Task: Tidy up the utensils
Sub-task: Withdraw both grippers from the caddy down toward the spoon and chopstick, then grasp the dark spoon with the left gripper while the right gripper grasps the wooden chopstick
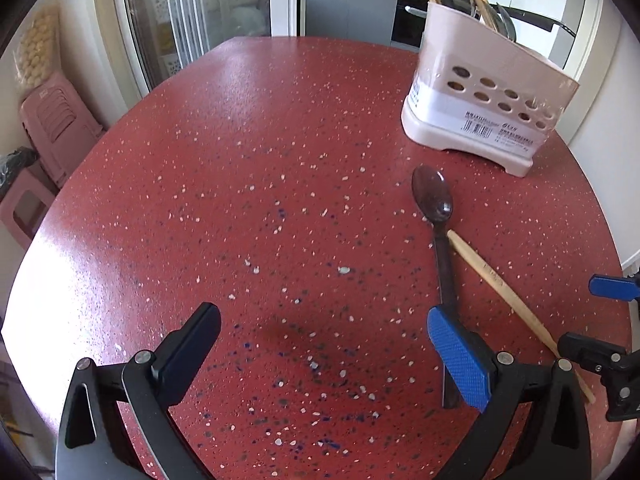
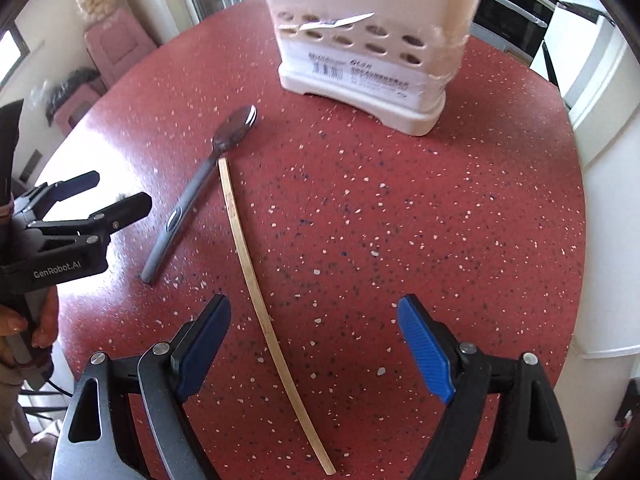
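1. The spoon (image 2: 208, 184) lies flat on the red speckled table (image 2: 400, 220), bowl toward the utensil holder (image 2: 372, 52).
2. The chopstick (image 2: 256, 280) lies flat just beside the spoon; its far tip meets the spoon's neck, and the two spread apart toward the near edge.
3. The utensil holder stands upright, well apart from both items, with utensils already inside.
4. The right gripper (image 2: 314, 344) hovers over the chopstick; its jaws stand wide apart and grasp nothing.
5. The left gripper (image 1: 324, 340) hovers beside the spoon handle; its jaws are spread wide and empty.
6. A hand (image 2: 24, 328) grips the left gripper's handle.
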{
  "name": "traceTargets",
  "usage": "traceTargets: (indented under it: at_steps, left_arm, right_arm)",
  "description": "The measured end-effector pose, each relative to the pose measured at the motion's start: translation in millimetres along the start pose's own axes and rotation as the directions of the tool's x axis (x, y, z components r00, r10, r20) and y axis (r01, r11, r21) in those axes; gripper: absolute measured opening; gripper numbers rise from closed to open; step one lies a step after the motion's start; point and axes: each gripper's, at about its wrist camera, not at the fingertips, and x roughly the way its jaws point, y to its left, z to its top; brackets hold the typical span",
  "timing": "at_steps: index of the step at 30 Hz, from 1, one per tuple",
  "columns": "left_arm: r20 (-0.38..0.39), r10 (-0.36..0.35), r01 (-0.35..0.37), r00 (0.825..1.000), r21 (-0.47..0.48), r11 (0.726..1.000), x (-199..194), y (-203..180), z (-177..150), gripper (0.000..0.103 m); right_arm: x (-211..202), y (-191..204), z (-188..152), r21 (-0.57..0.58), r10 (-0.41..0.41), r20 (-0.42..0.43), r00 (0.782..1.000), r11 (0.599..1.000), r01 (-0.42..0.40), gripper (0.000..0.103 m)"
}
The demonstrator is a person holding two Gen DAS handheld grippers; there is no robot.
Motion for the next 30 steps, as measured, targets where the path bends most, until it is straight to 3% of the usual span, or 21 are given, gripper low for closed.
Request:
traceTargets:
  at_steps: [10, 19, 30]
  left_arm:
    - [-0.026, -0.034, 0.035, 0.999, 0.022, 0.999, 1, -1, 3, 0.103]
    - [-0.035, -0.056, 0.056, 0.998, -0.013, 0.998, 1, 7, 11, 0.103]
    - [-0.113, -0.158, 0.160, 0.981, 0.010, 0.987, 12, -6, 27, 0.103]
  right_arm:
    - [20, 31, 10, -0.116, -0.065, -0.070, 0.995, 0.992, 0.056, 0.087]
    - [27, 50, 28, -0.164, -0.061, -0.096, 0.994, 0.985, 0.044, 0.069]
    - [23, 68, 37, -0.193, -0.017, -0.139, 0.990, 0.981, -0.011, 0.043]
